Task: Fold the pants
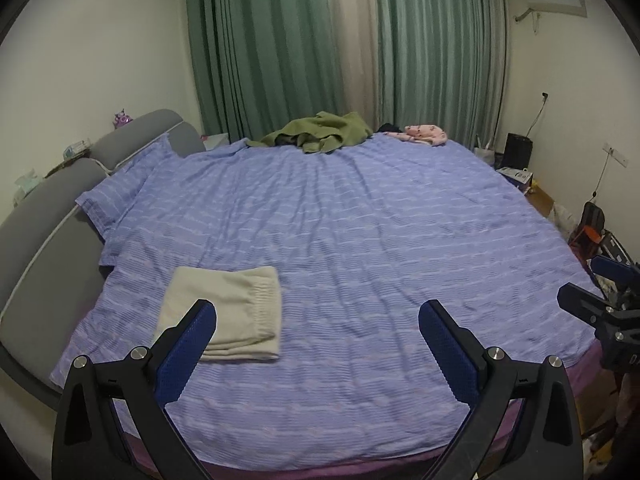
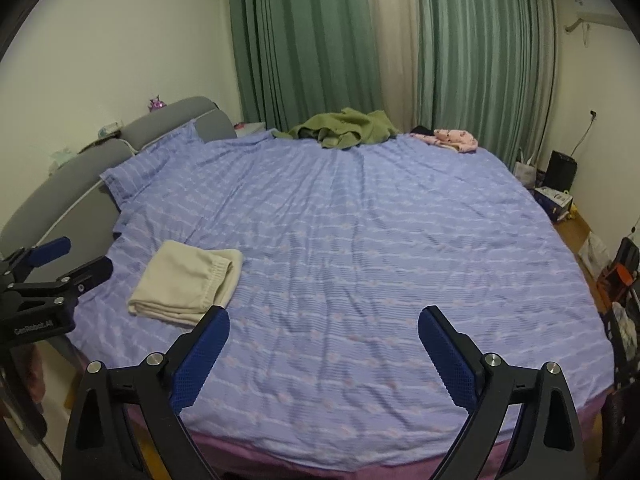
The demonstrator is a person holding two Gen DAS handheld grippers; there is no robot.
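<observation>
A pair of cream pants (image 1: 228, 312) lies folded into a flat rectangle on the left part of the blue striped bedspread (image 1: 360, 240); it also shows in the right wrist view (image 2: 188, 284). My left gripper (image 1: 318, 314) is open and empty, held above the near edge of the bed, with its left finger over the pants' near corner. My right gripper (image 2: 324, 320) is open and empty, to the right of the pants. Each gripper shows at the edge of the other's view: the right gripper (image 1: 592, 284) and the left gripper (image 2: 76, 260).
A crumpled green garment (image 1: 316, 134) and a pink cloth (image 1: 424, 134) lie at the far edge of the bed by the green curtains (image 1: 288, 40). A grey headboard (image 1: 48, 208) runs along the left. Boxes and bags (image 2: 556, 200) stand on the floor at the right.
</observation>
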